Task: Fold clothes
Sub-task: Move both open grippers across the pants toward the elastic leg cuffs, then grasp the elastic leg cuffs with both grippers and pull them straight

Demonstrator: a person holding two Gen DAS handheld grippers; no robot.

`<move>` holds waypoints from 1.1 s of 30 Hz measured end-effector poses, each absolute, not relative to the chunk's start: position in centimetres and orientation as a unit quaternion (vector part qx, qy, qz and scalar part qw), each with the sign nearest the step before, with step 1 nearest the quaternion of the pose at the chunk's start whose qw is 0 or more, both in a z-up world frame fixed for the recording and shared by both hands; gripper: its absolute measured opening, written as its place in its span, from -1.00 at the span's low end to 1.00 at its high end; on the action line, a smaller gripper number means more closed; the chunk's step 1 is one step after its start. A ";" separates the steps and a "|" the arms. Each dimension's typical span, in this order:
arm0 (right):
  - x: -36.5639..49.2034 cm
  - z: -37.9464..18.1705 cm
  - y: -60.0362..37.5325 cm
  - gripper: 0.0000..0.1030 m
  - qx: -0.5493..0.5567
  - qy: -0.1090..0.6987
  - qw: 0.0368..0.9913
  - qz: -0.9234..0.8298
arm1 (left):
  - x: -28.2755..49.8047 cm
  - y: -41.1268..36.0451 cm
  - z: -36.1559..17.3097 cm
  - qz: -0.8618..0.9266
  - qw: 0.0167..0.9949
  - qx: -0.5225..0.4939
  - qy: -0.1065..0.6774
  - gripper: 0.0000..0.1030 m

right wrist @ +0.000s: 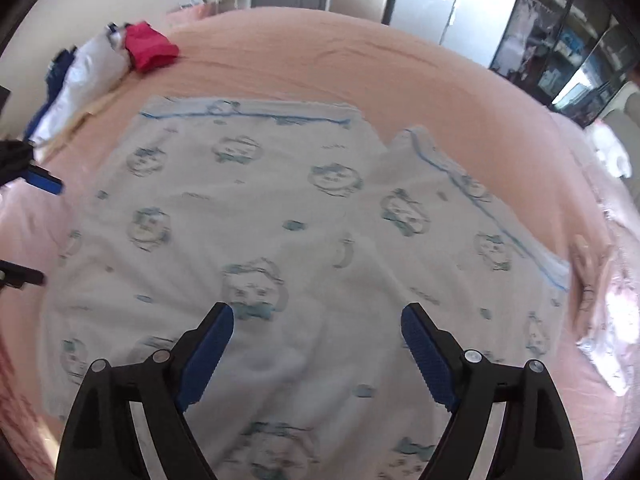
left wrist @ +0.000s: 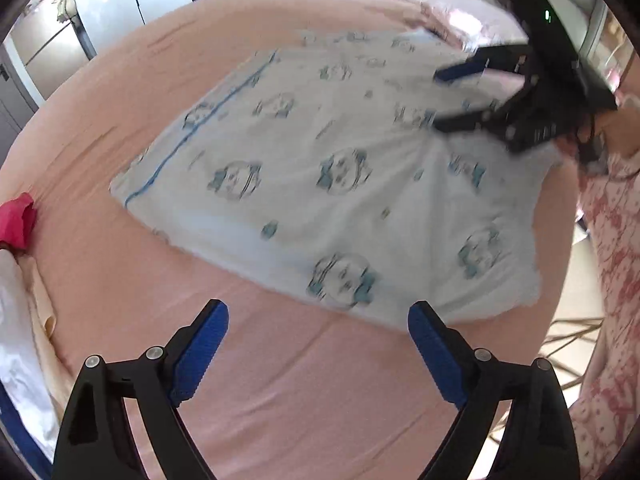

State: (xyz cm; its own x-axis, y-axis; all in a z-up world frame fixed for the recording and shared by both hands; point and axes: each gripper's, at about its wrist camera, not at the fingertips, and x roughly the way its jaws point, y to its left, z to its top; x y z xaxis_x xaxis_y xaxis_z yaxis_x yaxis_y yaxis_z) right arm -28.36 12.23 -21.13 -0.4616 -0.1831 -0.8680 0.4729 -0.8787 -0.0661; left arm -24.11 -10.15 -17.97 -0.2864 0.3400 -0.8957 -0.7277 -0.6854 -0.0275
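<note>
**Both grippers held open above a printed garment on the bed**

A white garment (left wrist: 320, 184) printed with blue-green cartoon faces and trimmed with a blue line is seen spread across a bed (left wrist: 120, 272) covered in a pink sheet. In the right wrist view the garment (right wrist: 256, 216) is shown lying mostly flat, with one trimmed part folded over at the right side. The left gripper (left wrist: 318, 322) is held over bare pink sheet just beside the garment's near edge; its blue-padded jaws are spread wide and nothing is caught between them. The right gripper (right wrist: 317, 320) is held above the middle of the garment, its jaws likewise wide apart and empty; whether the cloth is touched cannot be told. A small pile of other clothes (right wrist: 88, 76), topped by a red piece (right wrist: 150, 46), is seen at the bed's far left edge, well apart from the garment. A sleeve (left wrist: 612, 240) in a pink floral print is visible at the right edge of the left wrist view.
</note>
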 end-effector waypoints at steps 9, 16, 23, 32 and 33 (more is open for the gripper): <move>-24.4 -20.1 14.1 0.66 0.487 0.160 0.192 -0.837 | -21.5 -10.8 -19.3 0.751 0.316 -0.537 0.219 0.83; -22.0 -21.9 18.7 0.68 0.520 0.173 0.151 -0.823 | -19.2 -3.8 -18.3 0.753 0.368 -0.485 0.248 0.85; -19.2 -20.3 27.3 0.69 0.515 0.149 0.078 -0.841 | -18.5 -9.0 -17.0 0.763 0.300 -0.521 0.237 0.89; -13.6 -20.6 20.4 0.36 0.466 0.235 0.201 -0.829 | -12.2 2.7 -19.0 0.761 0.366 -0.464 0.268 0.73; -13.6 -21.1 19.8 0.03 0.466 0.247 0.204 -0.825 | -12.0 3.1 -19.2 0.763 0.363 -0.463 0.269 0.54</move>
State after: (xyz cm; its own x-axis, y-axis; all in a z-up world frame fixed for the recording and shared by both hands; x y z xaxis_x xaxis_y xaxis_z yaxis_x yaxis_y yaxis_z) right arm -13.55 19.76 -21.11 -0.4820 -0.1053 -0.8698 0.5661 -0.7952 -0.2174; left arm -12.05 3.06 -19.17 -0.3080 0.3049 -0.9012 -0.8022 -0.5925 0.0738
